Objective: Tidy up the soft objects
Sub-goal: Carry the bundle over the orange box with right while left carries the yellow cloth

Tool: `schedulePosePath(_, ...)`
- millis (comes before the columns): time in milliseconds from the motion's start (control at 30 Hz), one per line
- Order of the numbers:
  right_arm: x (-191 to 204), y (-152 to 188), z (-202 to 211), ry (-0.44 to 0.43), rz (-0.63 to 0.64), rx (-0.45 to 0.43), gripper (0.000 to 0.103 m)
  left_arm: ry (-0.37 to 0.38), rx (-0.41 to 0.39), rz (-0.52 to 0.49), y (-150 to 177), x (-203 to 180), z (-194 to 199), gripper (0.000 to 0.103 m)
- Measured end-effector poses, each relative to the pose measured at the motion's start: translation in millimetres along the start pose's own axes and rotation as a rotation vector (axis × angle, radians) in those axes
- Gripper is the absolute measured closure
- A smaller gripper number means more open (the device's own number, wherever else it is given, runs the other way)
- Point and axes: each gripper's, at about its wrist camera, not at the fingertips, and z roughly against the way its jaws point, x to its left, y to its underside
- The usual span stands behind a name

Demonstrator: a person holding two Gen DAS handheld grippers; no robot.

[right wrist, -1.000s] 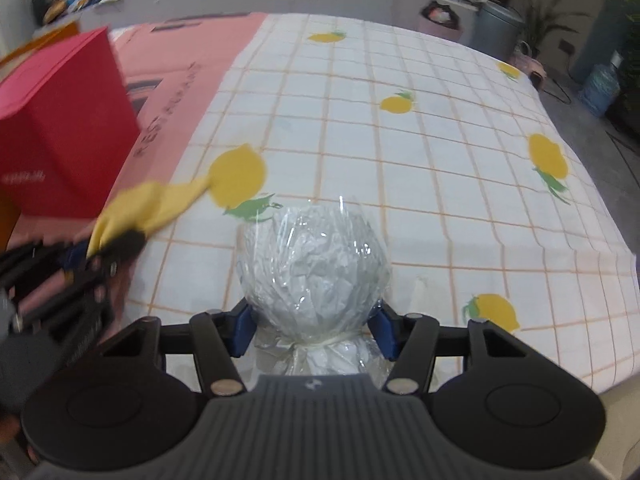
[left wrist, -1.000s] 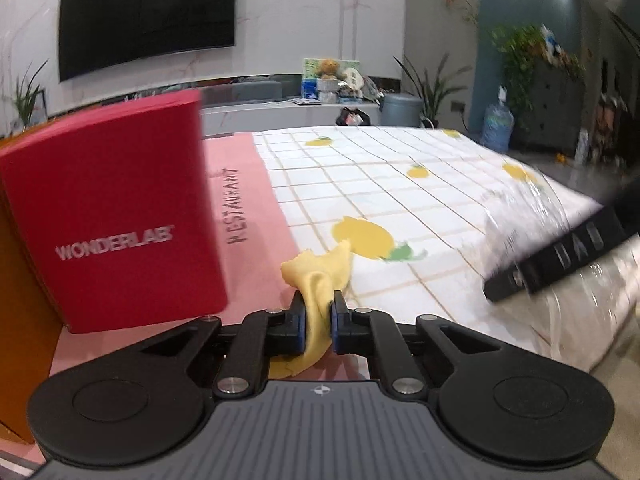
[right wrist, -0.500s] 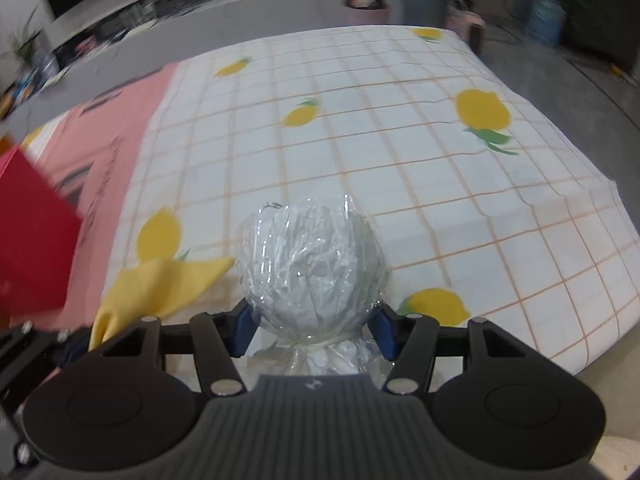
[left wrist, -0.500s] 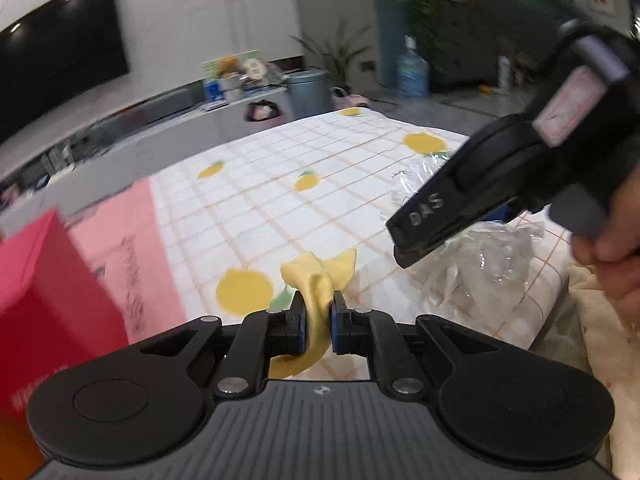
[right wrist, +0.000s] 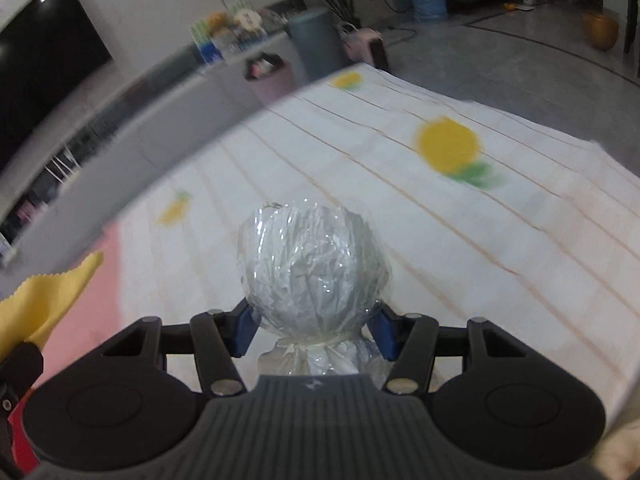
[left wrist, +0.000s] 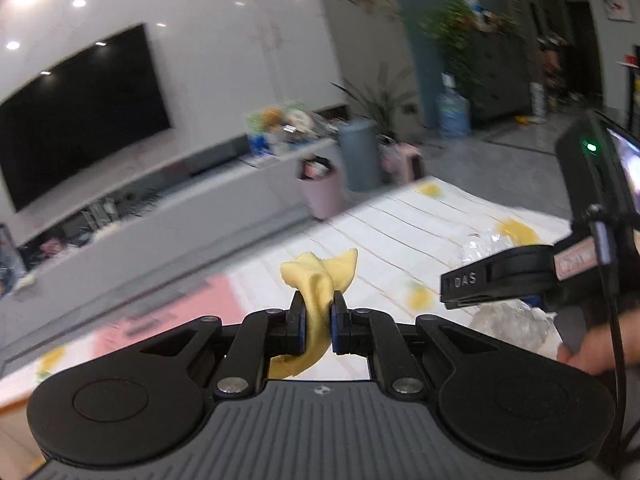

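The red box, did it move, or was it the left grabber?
Cannot tell for the box; it's out of view. The left gripper, clamping the yellow cloth, swung right: the TV sits further left.

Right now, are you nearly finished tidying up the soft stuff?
Not nearly. Nothing looks put away in these views. In hand: the left gripper pinches a crumpled yellow cloth, and the right gripper clasps a ball of white paper wrapped in clear plastic, both lifted above the lemon-print tablecloth. Left: setting both down wherever they belong.
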Motion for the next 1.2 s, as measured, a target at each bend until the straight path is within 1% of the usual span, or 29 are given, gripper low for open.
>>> schedulePosePath(67, 32.6, -6.6, 2.6, -0.018, 0.005, -0.050, 0.046, -0.054, -0.011, 0.013, -5.5, 23.3, -0.8, 0.091)
schedulePosePath(133, 71.0, -11.1, 7.0, -0.033, 0.037, -0.091, 0.046, -0.121, -0.004, 0.017, -8.0, 45.8, -2.0, 0.091)
schedulePosePath(200, 110.2, -14.0, 12.5, -0.083, 0.092, -0.122, 0.046, -0.165, -0.001, 0.020, -8.1, 68.2, 0.1, 0.091)
schedulePosePath(233, 131.3, -13.6, 16.6, -0.093, 0.130, -0.147, 0.046, -0.195, -0.003, 0.021, -7.0, 78.8, 1.1, 0.091)
schedulePosePath(267, 152.4, -11.6, 20.5, -0.101, 0.174, -0.166, 0.046, -0.203, -0.001, 0.005, -6.1, 89.5, 1.0, 0.091)
schedulePosePath(300, 172.9, -9.3, 23.5, -0.111, 0.216, -0.176, 0.046, -0.227, 0.005, 0.003, -4.8, 98.6, 1.7, 0.091)
schedulePosePath(333, 192.2, -6.3, 26.4, -0.127, 0.243, -0.173, 0.046, -0.256, 0.011, -0.002, -2.4, 108.8, 2.5, 0.091)
schedulePosePath(367, 209.2, -3.4, 29.7, -0.163, 0.243, -0.159, 0.046, -0.282, 0.015, -0.009, -1.2, 115.5, 5.0, 0.091)
schedulePosePath(433, 236.0, 2.9, 36.9, -0.276, 0.209, -0.123, 0.046, -0.327, 0.027, -0.021, 4.3, 129.4, 10.2, 0.091)
schedulePosePath(533, 272.4, 18.2, 52.5, -0.375, 0.187, -0.098, 0.046, -0.362, 0.039, -0.058, 14.9, 145.1, 23.8, 0.091)
schedulePosePath(600, 290.2, 30.7, 63.7, -0.428, 0.193, -0.085, 0.046, -0.373, 0.041, -0.048, 20.6, 156.9, 39.8, 0.091)
schedulePosePath(633, 297.0, 37.4, 69.9, -0.450, 0.198, -0.079, 0.046, -0.375, 0.040, -0.026, 22.9, 163.9, 49.3, 0.091)
schedulePosePath(733, 315.0, 53.2, 88.3, -0.482, 0.238, -0.056, 0.046, -0.367, 0.018, 0.029, 28.8, 181.0, 80.1, 0.091)
schedulePosePath(800, 322.1, 57.6, 102.5, -0.517, 0.243, -0.047, 0.046, -0.354, 0.012, 0.065, 35.4, 192.3, 96.9, 0.091)
schedulePosePath(900, 329.2, 59.0, 124.1, -0.568, 0.243, -0.040, 0.046, -0.321, 0.007, 0.173, 44.1, 211.6, 115.9, 0.091)
schedulePosePath(967, 336.6, 59.1, 141.5, -0.601, 0.256, -0.045, 0.045, -0.285, 0.008, 0.242, 52.5, 223.9, 126.4, 0.091)
schedulePosePath(1100, 357.5, 54.9, 176.4, -0.656, 0.299, -0.072, 0.045, -0.189, 0.004, 0.366, 74.6, 248.4, 140.2, 0.091)
schedulePosePath(1200, 371.3, 49.9, 193.2, -0.704, 0.306, -0.070, 0.045, -0.131, 0.004, 0.468, 91.7, 273.2, 140.2, 0.091)
